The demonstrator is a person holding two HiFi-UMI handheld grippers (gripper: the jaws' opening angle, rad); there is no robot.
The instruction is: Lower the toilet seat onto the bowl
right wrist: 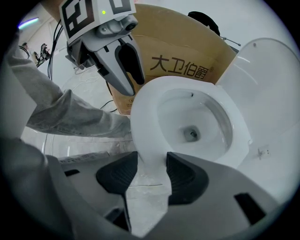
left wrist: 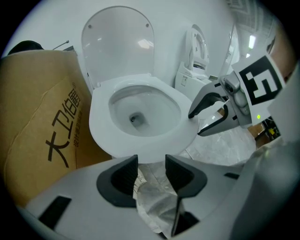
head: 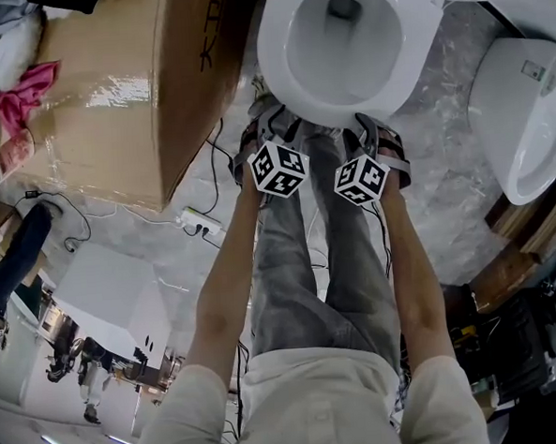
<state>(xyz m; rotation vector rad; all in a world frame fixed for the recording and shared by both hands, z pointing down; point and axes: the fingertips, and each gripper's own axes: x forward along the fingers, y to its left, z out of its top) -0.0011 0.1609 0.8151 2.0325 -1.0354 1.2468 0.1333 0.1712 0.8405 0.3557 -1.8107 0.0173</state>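
The white toilet seat (head: 283, 66) lies flat on the bowl (head: 342, 34), and the lid (left wrist: 117, 44) stands upright behind it. Both grippers hover at the seat's front edge, pointing steeply down. My left gripper (head: 264, 123) is open; in its own view the jaws (left wrist: 151, 164) stand apart just short of the seat (left wrist: 101, 126), with only floor between them. My right gripper (head: 378, 130) is open too, and the seat's front rim (right wrist: 145, 117) shows in the gap of its jaws (right wrist: 152, 161). Each gripper shows in the other's view, the right gripper (left wrist: 194, 124) and the left gripper (right wrist: 132, 86).
A large cardboard box (head: 129, 94) stands close against the toilet's left side. A second white toilet (head: 526, 126) sits to the right. A power strip (head: 201, 223) with cables lies on the marble floor. The person's jeans-clad legs (right wrist: 70, 119) are right in front of the bowl.
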